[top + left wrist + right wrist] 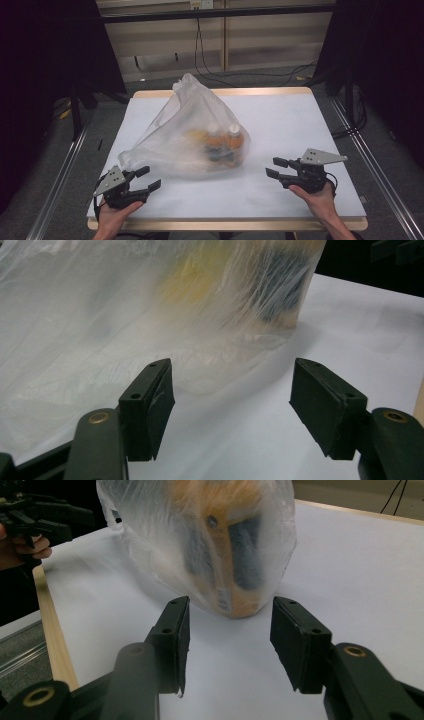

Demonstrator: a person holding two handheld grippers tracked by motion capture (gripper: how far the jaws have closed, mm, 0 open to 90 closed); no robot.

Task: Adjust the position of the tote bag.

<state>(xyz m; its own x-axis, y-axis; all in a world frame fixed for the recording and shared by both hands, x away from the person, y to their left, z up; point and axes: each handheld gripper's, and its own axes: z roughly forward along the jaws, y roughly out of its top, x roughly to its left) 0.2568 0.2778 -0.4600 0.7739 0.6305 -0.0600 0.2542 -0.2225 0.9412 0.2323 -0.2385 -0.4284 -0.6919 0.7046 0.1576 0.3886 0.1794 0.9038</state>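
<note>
1. Resting at the near edge of the white rectangular surface (280, 120) with its pale wooden rim, the left claw (148, 178) sits in the person's left hand (116, 212), its black jaws spread wide and holding nothing.
2. Across the near edge, well apart from it, the right claw (275, 167) sits in the person's right hand (320, 202), jaws also parted and empty, pointing toward the middle of the surface.
3. A grey three-cornered plate (110, 181) tops the left claw, and another one (322, 156) tops the right.
4. Between and just beyond the two claws lies a large translucent white plastic bag (175, 135), slumped on the surface with its gathered top rising toward the far side.
5. In the left gripper view, the left claw (232, 407) has bare surface between its jaws, and the crumpled bag (100, 330) spreads just ahead of them, near but apart.
6. In the right gripper view, the right claw (227, 645) faces the bag's rounded end (200, 540), which lies just past the jaw tips without touching them.
7. Inside the bag, toward its right end, stand blurred orange bottles with pale caps and dark labels (225, 142); their exact number cannot be told through the plastic.
8. Beyond the surface's far edge, black cables (210, 70) trail over the grey floor (165, 85).
</note>
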